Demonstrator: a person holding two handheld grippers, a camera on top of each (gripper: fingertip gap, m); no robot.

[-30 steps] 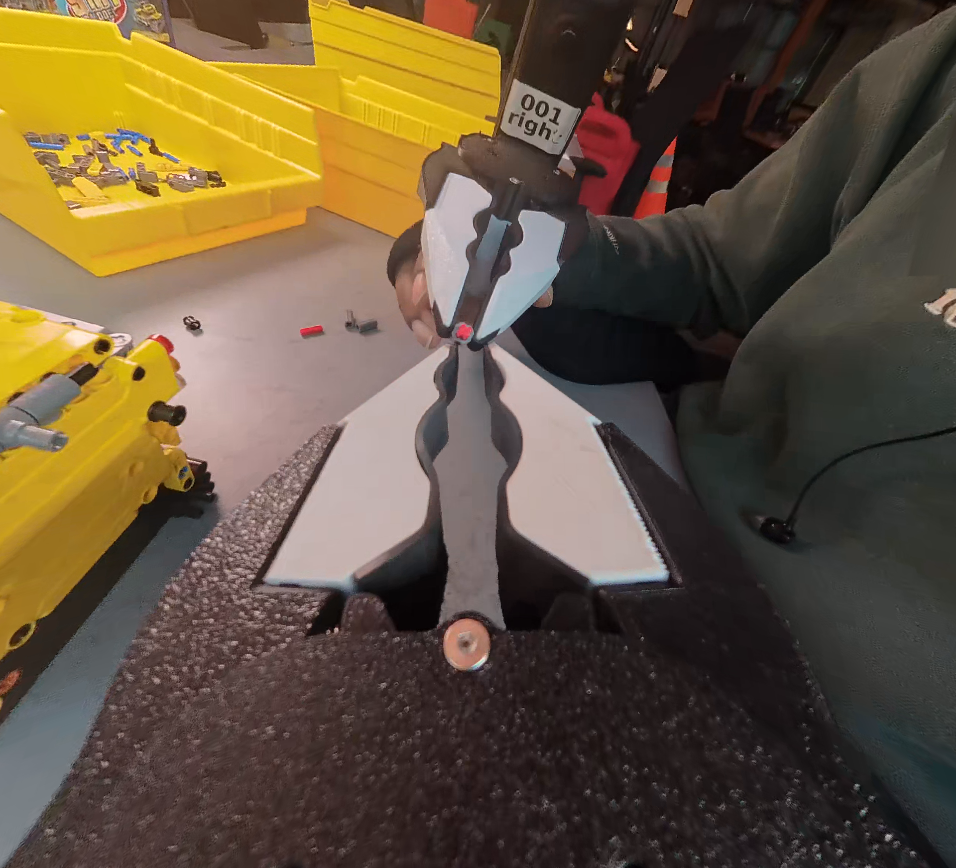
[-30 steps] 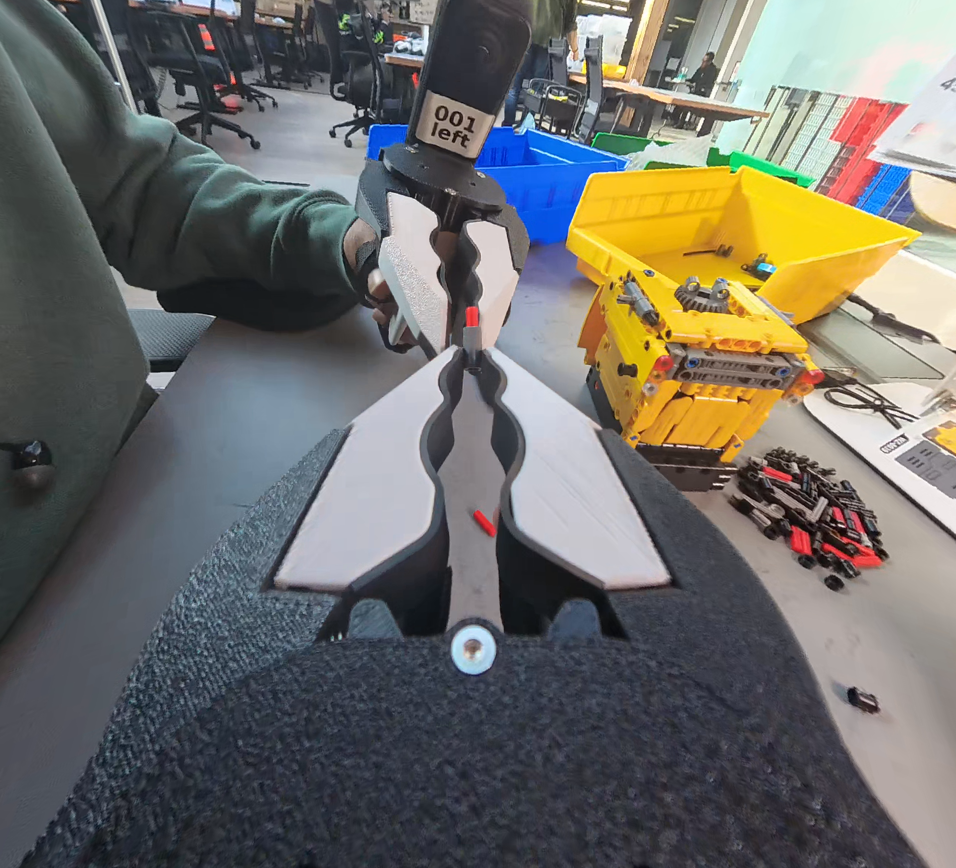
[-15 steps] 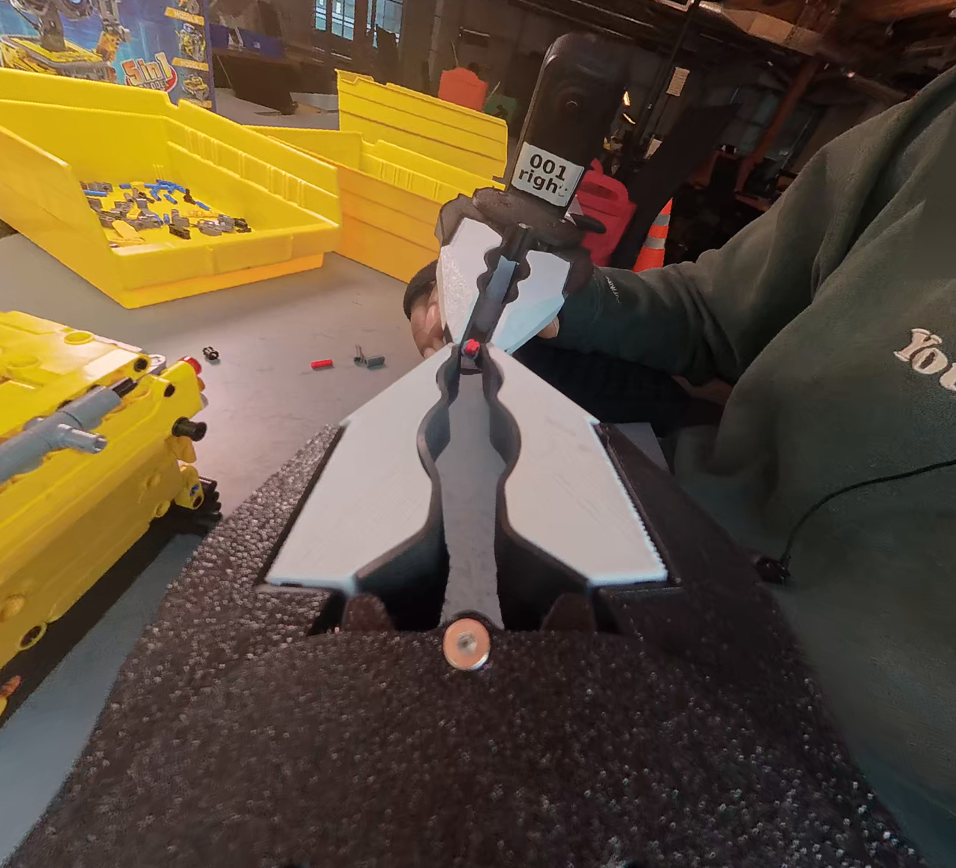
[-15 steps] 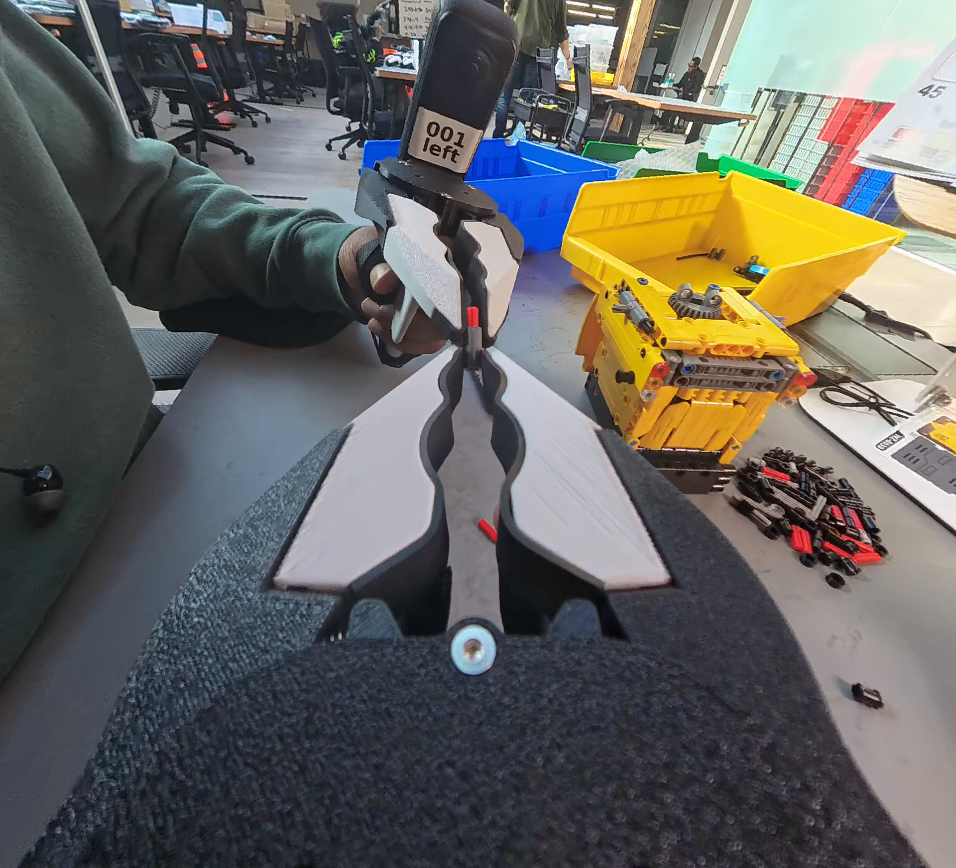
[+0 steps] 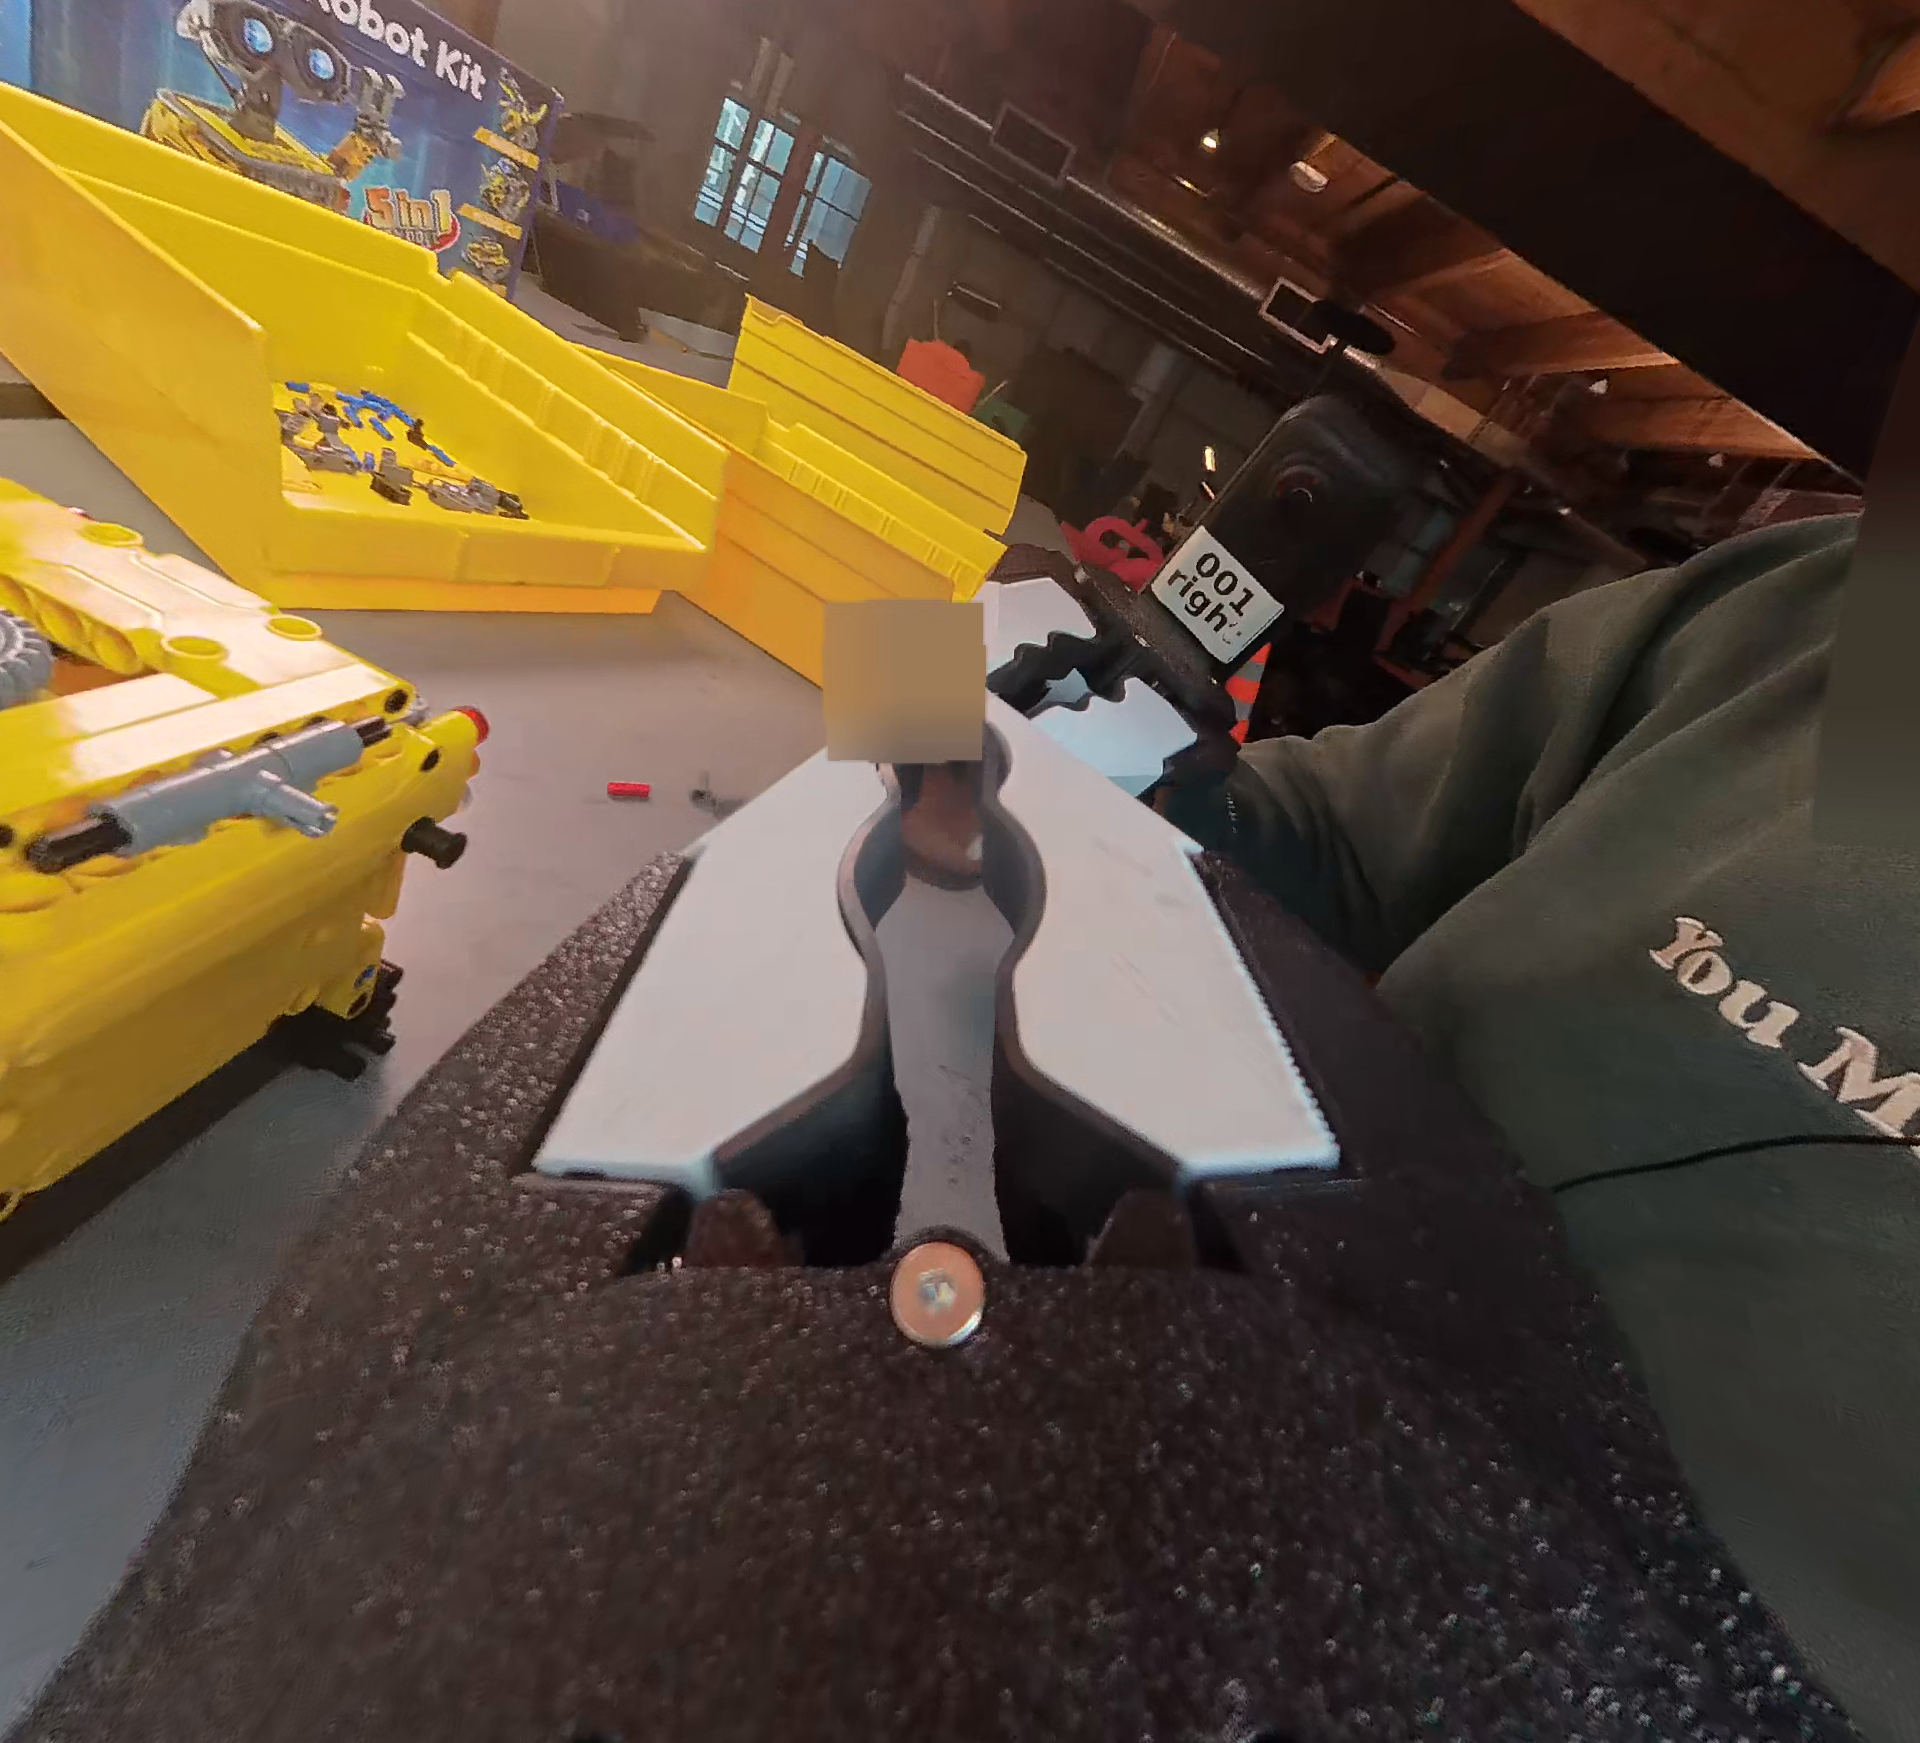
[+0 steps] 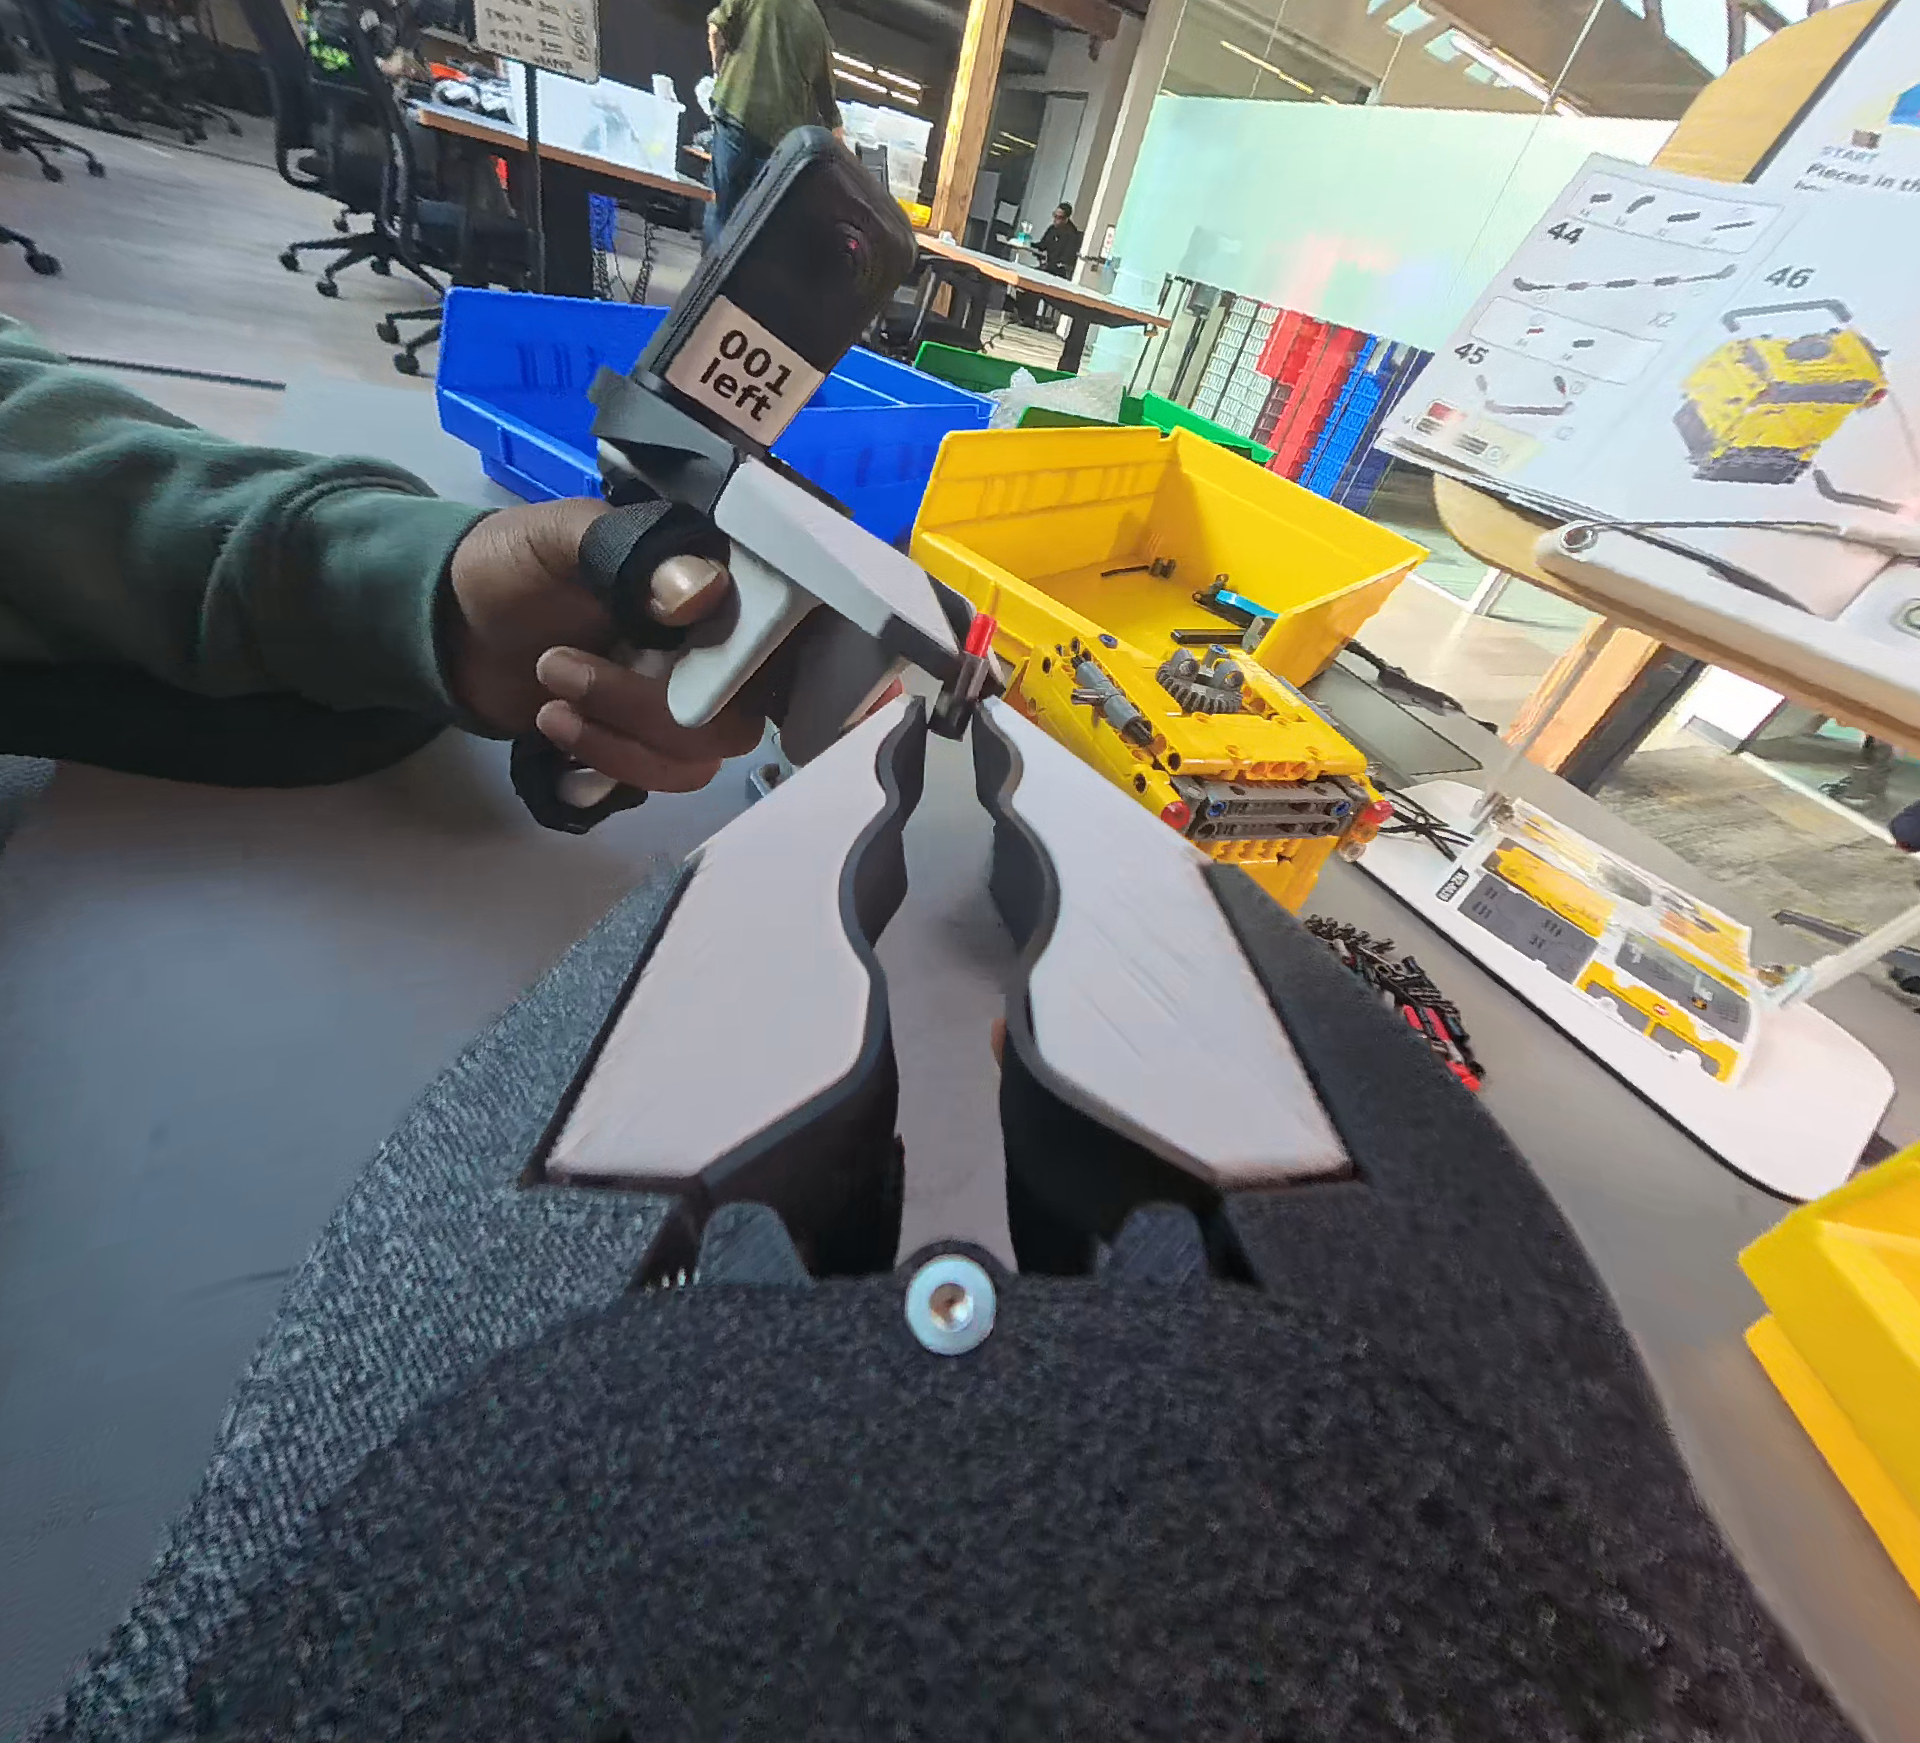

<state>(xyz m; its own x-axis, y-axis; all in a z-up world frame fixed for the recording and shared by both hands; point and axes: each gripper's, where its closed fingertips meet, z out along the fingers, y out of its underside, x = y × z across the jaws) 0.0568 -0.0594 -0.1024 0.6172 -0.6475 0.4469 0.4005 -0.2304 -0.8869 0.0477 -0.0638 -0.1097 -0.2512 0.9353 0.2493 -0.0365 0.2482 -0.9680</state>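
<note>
Above the grey desk (image 6: 260, 914), the right tongs (image 6: 948, 714) are clenched on a small dark connector (image 6: 951, 706) with a red pin (image 6: 977, 631) standing up from it. The left tongs (image 6: 951, 654) meet the pin tip to tip. Seen side-on, they do not show whether they pinch it. A yellow brick model (image 6: 1195, 737) sits just beyond both tips, and a loose red pin (image 5: 629, 789) lies on the desk, left of the left tongs.

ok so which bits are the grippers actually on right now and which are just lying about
In the fingers: small red-tipped dark plastic pin, pinched by the left gripper, its dark end between the tips of the right gripper.

Lying about: yellow brick-built vehicle model; pile of black and red small parts; open yellow plastic bin; loose red pin on the grey table; printed instruction sheet.
</note>
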